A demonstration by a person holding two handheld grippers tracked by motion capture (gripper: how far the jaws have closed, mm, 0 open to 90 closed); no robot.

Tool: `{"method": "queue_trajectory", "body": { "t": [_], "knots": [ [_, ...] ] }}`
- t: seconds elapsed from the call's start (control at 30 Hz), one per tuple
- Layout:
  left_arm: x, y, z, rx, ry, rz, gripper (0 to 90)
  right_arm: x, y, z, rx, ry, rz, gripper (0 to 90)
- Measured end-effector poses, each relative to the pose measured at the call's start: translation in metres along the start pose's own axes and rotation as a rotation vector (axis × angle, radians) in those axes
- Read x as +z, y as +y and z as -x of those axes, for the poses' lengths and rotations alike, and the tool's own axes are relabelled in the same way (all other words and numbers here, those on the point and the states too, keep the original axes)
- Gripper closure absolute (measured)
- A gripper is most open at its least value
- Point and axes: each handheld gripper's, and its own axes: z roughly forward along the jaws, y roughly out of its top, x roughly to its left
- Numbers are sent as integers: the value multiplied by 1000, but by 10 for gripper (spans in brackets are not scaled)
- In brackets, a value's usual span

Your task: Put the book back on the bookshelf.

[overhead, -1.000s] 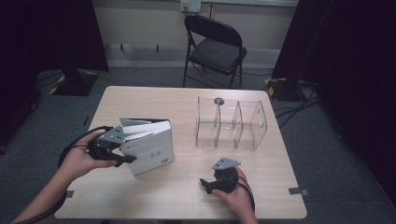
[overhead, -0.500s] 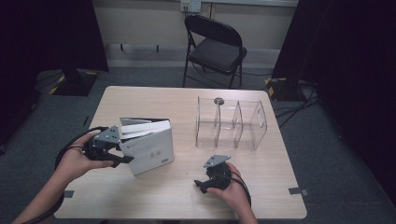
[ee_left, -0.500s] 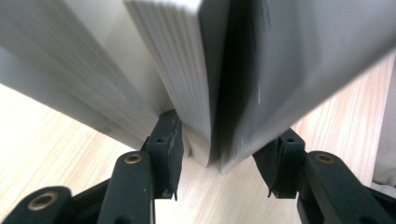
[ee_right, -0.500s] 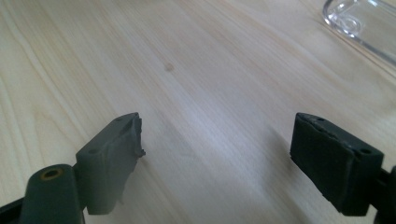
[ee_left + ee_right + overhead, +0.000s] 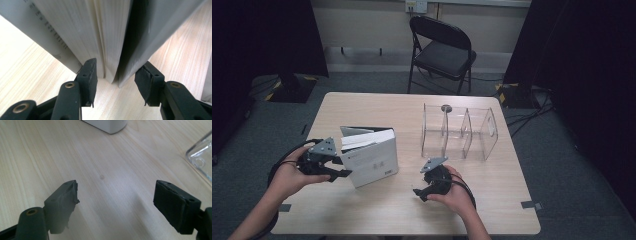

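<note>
We have the left gripper (image 5: 116, 82) at the lower corner of the white softcover book (image 5: 371, 159), standing left of centre on the pale wooden worktop (image 5: 377, 102). Its fingers, just opening, straddle the pages without pressing. The right gripper (image 5: 115, 202) hangs empty, fingers apart though just closing. We should regrip squarely before lifting. The book's long axis runs left-right.

Light wood table (image 5: 377, 105): white books (image 5: 369, 155) standing left, clear divider rack (image 5: 459, 131) right.
</note>
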Motion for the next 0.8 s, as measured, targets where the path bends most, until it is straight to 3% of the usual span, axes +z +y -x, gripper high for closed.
{"method": "queue_trajectory", "body": {
  "t": [0.17, 0.47, 0.53, 0.67, 0.7, 0.8],
  "knots": [
    [1, -7, 1, -33, 3, 8, 515, -2, 13, 1, -29, 13, 5, 186],
    [2, -23, 2, -57, 12, 2, 510, 0, 29, 3, -80, 44, -18, 183],
    [2, -27, 3, -76, 11, 12, 508, 1, 34, 2, -85, 53, -17, 179],
    [4, -34, 3, -70, 16, -10, 506, -1, 43, 4, -80, 58, -12, 181],
    [6, -36, 4, -89, 15, 6, 505, -3, 45, 4, -82, 57, -17, 180],
    [9, -41, 4, -96, 21, 7, 504, -5, 52, 6, -90, 65, -10, 180]
  ]
}}
